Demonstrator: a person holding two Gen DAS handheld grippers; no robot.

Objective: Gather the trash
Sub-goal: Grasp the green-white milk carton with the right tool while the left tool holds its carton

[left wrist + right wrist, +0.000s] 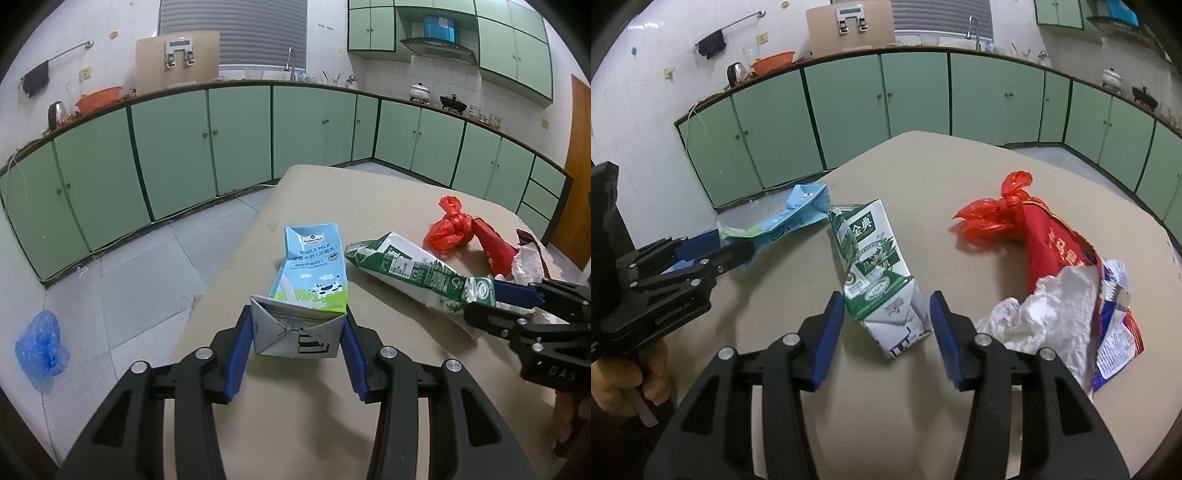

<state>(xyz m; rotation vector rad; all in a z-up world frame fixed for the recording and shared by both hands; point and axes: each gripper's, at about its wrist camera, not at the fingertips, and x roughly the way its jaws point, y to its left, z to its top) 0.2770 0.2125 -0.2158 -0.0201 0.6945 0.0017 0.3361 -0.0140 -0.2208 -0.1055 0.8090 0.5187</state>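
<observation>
Left wrist: left tool [297, 341] clamped on blue milk carton [312, 273], resting on desk [354, 199]. Right wrist: right tool [886, 332] half-wide, astride green carton [875, 266], not gripping. Pickup step judged underway; next, right closure, then lift.

Home kitchen, green cabinets [240, 136], range hood [439, 46] (tiled walls), sink tap [291, 61]

The blue milk carton [314, 269] says "Member's Mark" up top and "WHOLE MILK" under it, plus smaller Chinese lines I can't make out. The green carton [875, 266] has 金典 in big white characters. Red packet [1056, 247] carries gold Chinese lettering, too warped to read properly.
</observation>
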